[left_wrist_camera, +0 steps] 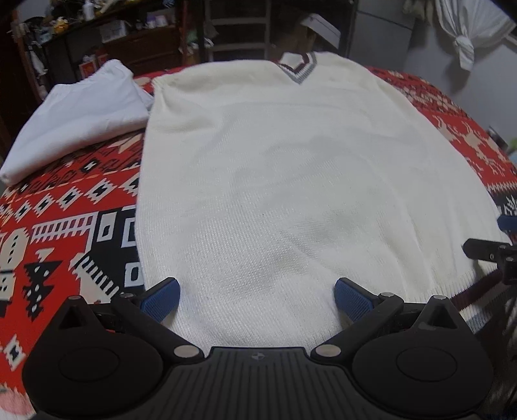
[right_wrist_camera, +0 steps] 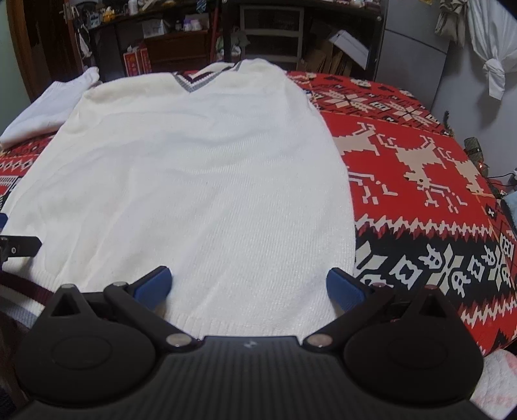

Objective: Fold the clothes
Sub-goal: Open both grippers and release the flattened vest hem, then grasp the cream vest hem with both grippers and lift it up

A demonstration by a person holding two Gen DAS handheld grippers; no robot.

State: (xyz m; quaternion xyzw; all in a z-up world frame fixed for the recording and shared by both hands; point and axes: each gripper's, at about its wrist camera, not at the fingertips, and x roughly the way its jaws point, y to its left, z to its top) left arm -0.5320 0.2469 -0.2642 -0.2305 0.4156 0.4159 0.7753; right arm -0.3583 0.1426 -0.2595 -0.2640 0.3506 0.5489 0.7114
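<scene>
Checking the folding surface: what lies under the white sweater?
The white sweater lies flat on a red patterned blanket, which shows on both sides. The blanket directly beneath is covered, so anything there cannot be seen.

The gripper housing is covering the hem of the cream sweater (left_wrist_camera: pixel 258 181) at the bottom of both wrist views. The folded white garment (left_wrist_camera: pixel 77 113) is running off the left edge. Shelf items (right_wrist_camera: pixel 168 26) at the upper left are appearing too blurred to identify.
</scene>
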